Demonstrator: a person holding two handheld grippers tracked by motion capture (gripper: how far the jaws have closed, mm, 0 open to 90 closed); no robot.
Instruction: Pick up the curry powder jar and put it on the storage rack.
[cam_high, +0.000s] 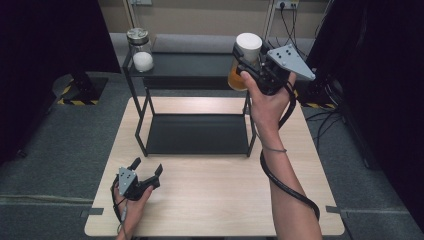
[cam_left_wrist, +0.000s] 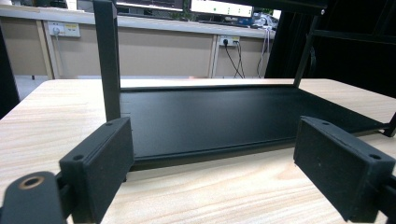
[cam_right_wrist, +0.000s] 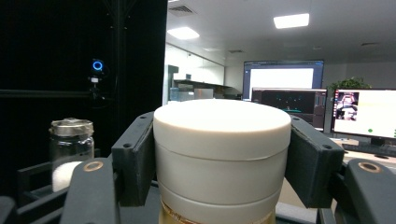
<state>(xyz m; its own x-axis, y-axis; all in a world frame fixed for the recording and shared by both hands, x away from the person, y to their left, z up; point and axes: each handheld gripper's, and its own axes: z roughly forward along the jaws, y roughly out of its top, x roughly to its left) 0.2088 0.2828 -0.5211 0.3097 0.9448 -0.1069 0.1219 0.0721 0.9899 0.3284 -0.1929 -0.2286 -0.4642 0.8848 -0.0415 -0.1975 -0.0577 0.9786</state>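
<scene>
A jar with a cream-white lid (cam_high: 248, 46) and amber contents is held in the air over the right end of the black shelf's top tier (cam_high: 200, 65). My right gripper (cam_high: 250, 62) is shut on that lid (cam_right_wrist: 222, 149), a jaw pressed on each side. A second glass jar (cam_high: 139, 50) with a metal lid and white powder stands at the left end of the top tier, also visible as the glass jar (cam_right_wrist: 70, 151) in the right gripper view. My left gripper (cam_high: 148, 172) rests open on the table, empty, facing the shelf's lower tier (cam_left_wrist: 210, 116).
The black two-tier shelf stands on the far half of the light wood table (cam_high: 215, 200). Its front left post (cam_left_wrist: 108, 60) rises just ahead of my left jaws. Dark curtains flank both sides, and cables hang at the back right.
</scene>
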